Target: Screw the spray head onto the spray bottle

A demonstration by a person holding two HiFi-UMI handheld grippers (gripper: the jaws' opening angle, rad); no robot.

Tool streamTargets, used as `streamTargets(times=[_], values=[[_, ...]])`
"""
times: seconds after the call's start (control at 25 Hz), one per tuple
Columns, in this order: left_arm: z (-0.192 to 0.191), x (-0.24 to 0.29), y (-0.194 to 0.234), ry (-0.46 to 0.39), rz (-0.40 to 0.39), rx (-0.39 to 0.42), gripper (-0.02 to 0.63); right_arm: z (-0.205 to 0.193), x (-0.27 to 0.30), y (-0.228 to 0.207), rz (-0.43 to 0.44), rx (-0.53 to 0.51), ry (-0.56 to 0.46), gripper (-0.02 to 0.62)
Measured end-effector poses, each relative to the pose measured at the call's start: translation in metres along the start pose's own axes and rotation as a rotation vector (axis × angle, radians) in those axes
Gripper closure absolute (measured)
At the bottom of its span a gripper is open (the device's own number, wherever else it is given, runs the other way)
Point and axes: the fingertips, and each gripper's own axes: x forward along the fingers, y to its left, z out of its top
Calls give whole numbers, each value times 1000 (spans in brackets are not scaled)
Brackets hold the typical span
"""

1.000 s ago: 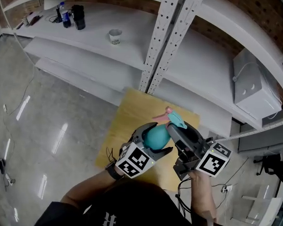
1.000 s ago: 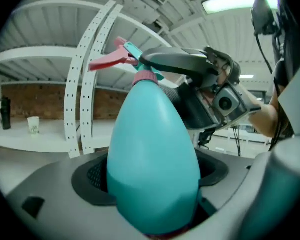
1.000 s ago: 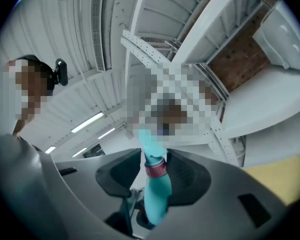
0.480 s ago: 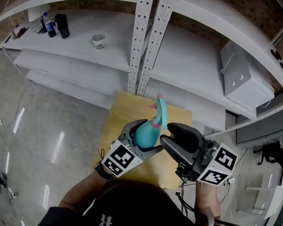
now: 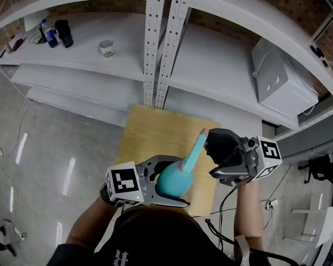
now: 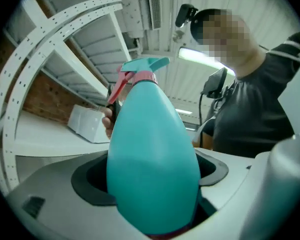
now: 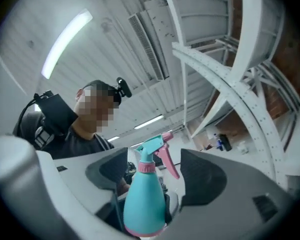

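A teal spray bottle (image 5: 173, 183) with a pink collar carries its teal and pink spray head (image 5: 197, 146) on top. My left gripper (image 5: 175, 184) is shut on the bottle's belly and holds it above the table, its neck leaning toward the upper right. In the left gripper view the bottle (image 6: 152, 164) fills the space between the jaws. My right gripper (image 5: 217, 147) hangs just right of the spray head. Its jaws have just been opening. In the right gripper view the spray head (image 7: 152, 151) stands between the wide jaws of that gripper (image 7: 155, 160), with gaps on both sides.
A small wooden table (image 5: 147, 134) lies under both grippers. Behind it runs white shelving with a perforated upright (image 5: 154, 37), a white box (image 5: 280, 79), a cup (image 5: 106, 47) and bottles (image 5: 51, 32). Grey floor lies to the left. Cables hang by the person's right arm.
Both grippers have risen. The right gripper let go of the spray head, opened wide and moved to its right. The left gripper swung leftward, and the bottle now leans toward the right gripper.
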Motion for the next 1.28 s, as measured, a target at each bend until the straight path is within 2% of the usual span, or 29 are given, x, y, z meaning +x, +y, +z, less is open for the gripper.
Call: streamTargets(times=[0.16, 0.28, 0.32, 0.4, 0.44, 0.56, 0.68, 0.76, 0.88, 1.0, 1.08, 1.12, 1.2, 1.28], values=[[-1, 7, -21, 21, -133, -31, 172, -11, 28, 17, 158, -49, 65, 290], [-5, 9, -22, 10, -149, -42, 172, -14, 39, 25, 197, -67, 95, 293], [-6, 8, -19, 10, -137, -44, 172, -15, 40, 25, 183, -76, 107, 337], [-7, 4, -9, 14, -86, -51, 172, -16, 40, 20, 124, -88, 126, 448], [-9, 2, -2, 22, -48, -48, 172, -17, 40, 15, 85, -93, 137, 474], [-21, 2, 24, 62, 91, -27, 172, -24, 32, -3, -66, -103, 169, 476], [-39, 19, 55, 112, 253, -14, 172, -37, -2, -25, -335, -22, 218, 477], [-47, 12, 77, 186, 421, 22, 172, -44, -11, -42, -493, 27, 217, 477], [-59, -20, 96, 306, 679, 88, 172, -55, 0, -61, -614, 71, 188, 479], [-63, -36, 97, 361, 820, 139, 172, -59, 6, -62, -707, 80, 193, 480], [-63, -46, 99, 370, 841, 141, 172, -59, 13, -67, -743, 81, 195, 480], [-63, -47, 101, 361, 826, 126, 172, -59, 15, -70, -751, 85, 192, 480], [-62, -42, 102, 315, 754, 83, 172, -57, 17, -74, -739, 94, 174, 480], [-57, -32, 98, 244, 646, 38, 172, -51, 17, -70, -681, 114, 130, 479]])
